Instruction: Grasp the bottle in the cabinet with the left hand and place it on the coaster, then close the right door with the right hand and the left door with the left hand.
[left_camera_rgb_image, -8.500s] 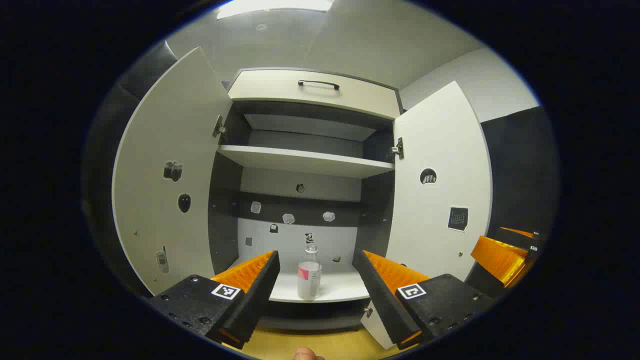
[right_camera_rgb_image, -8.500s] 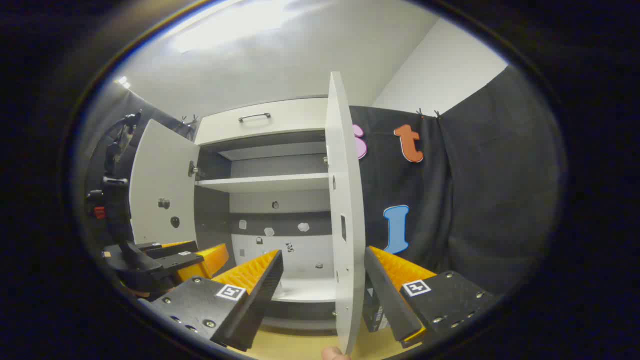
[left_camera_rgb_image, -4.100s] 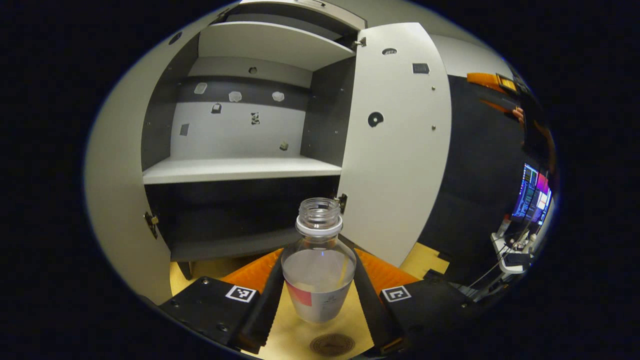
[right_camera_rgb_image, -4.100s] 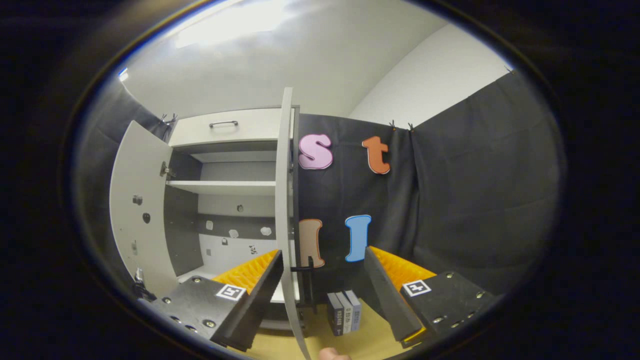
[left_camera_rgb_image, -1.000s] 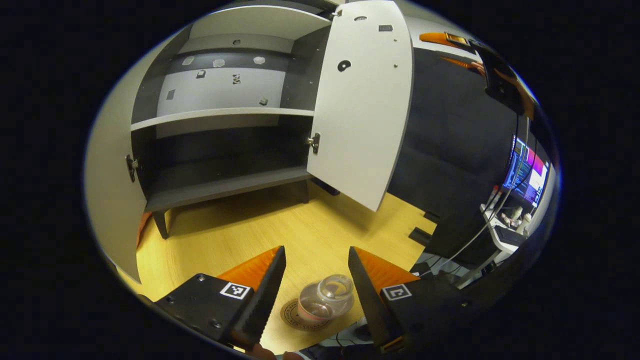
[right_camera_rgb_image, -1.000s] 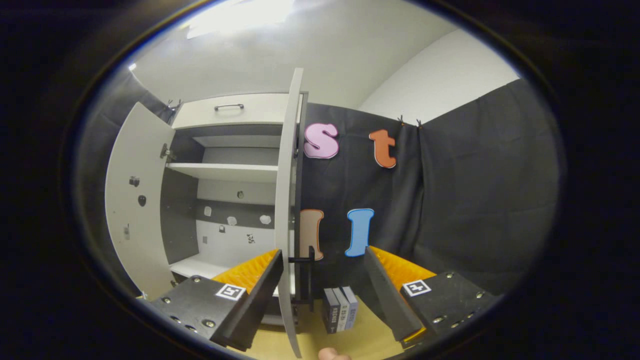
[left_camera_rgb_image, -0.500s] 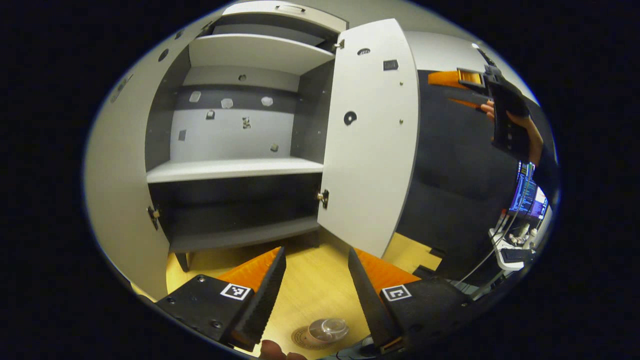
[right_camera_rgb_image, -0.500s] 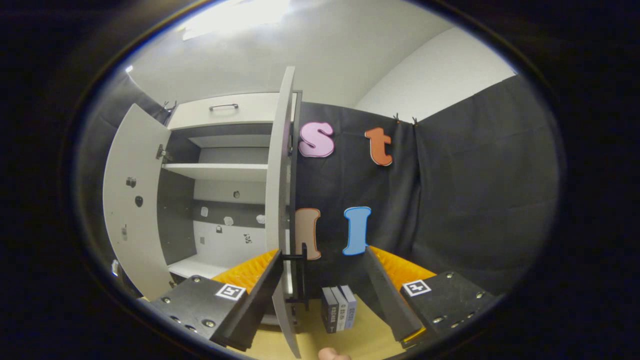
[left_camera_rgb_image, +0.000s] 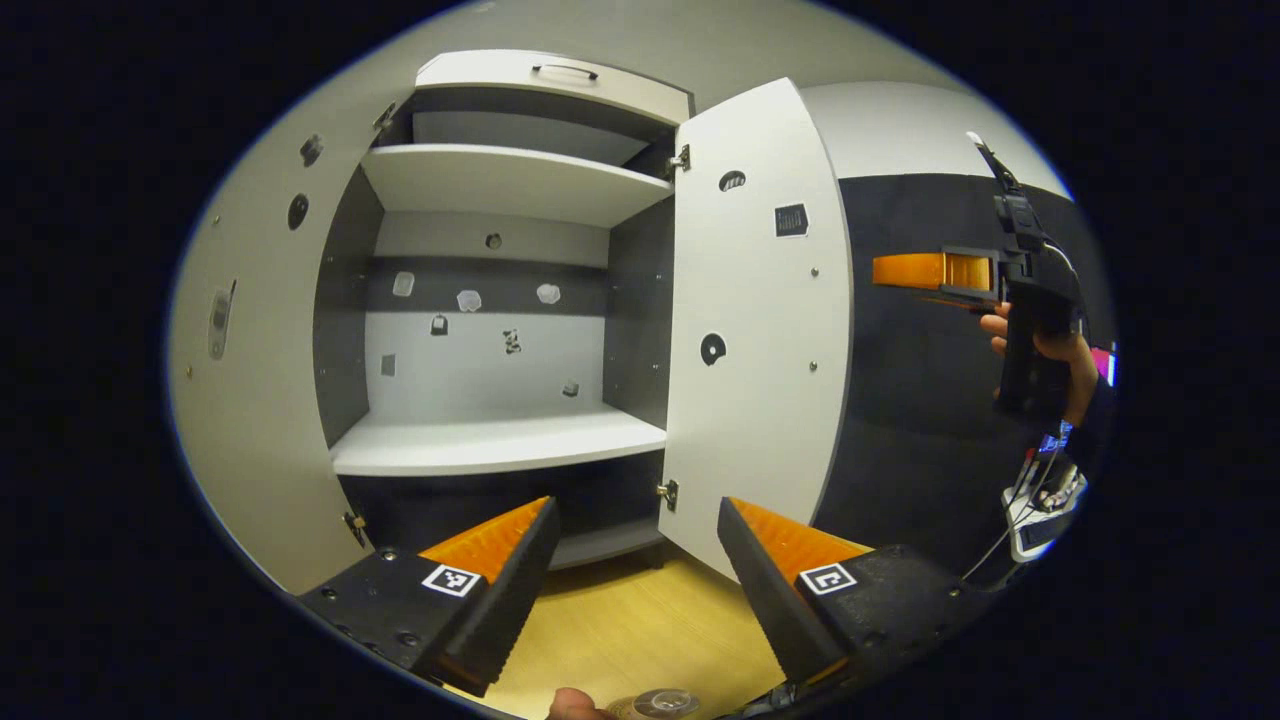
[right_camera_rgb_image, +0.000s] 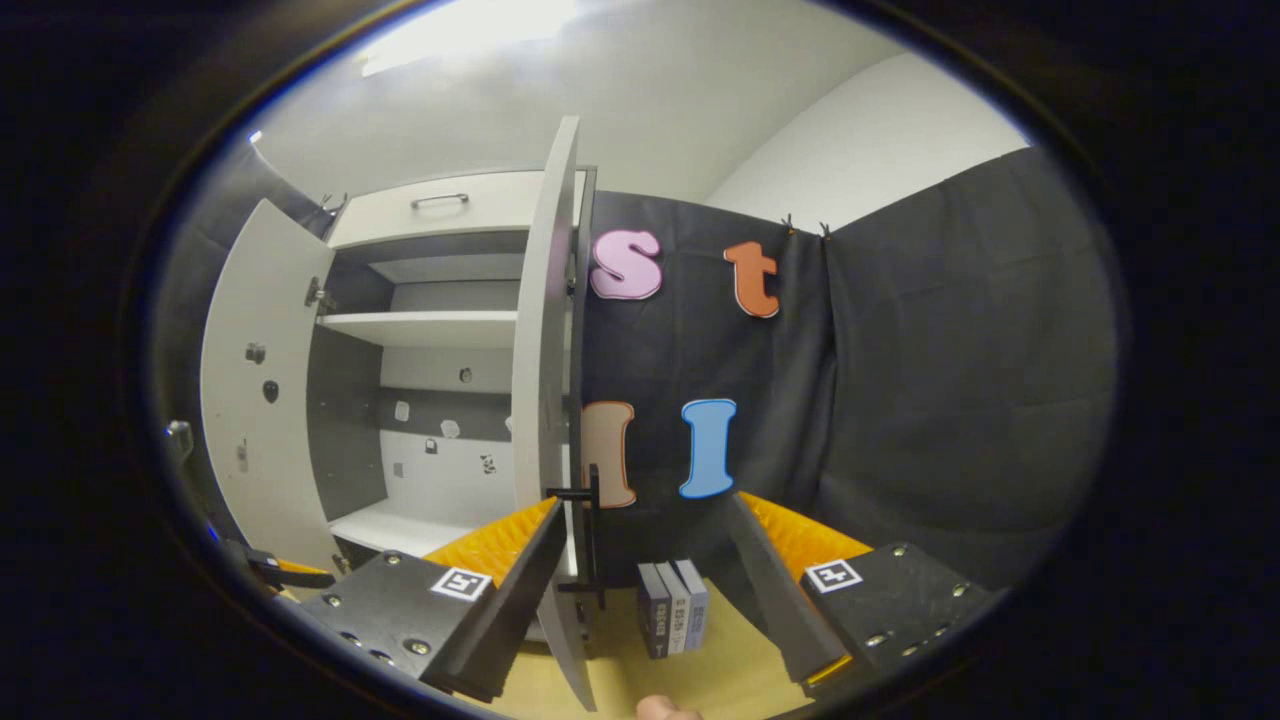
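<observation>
In the left gripper view, the left gripper (left_camera_rgb_image: 632, 560) hangs above a yellow wooden counter (left_camera_rgb_image: 620, 625), its orange-and-black jaws spread wide with nothing between them. At the very bottom edge, the clear rim of the bottle (left_camera_rgb_image: 665, 702) peeks into view below the jaws, standing on the counter; the coaster under it is too cut off to make out. Ahead stands the cabinet (left_camera_rgb_image: 500, 300) with both doors open and white shelves inside. The right door (left_camera_rgb_image: 760, 330) swings out to the right. Beyond it, a hand (left_camera_rgb_image: 1050, 350) holds the right gripper (left_camera_rgb_image: 935, 272) level in the air.

In the right gripper view, the right gripper (right_camera_rgb_image: 645, 565) has its jaws wide apart, holding nothing. The right door's (right_camera_rgb_image: 545, 400) edge and black handle (right_camera_rgb_image: 590, 535) stand just in front of its left finger. The left door (right_camera_rgb_image: 255, 390) is open too. Small boxes (right_camera_rgb_image: 672, 605) stand upright on the counter near the door.
</observation>
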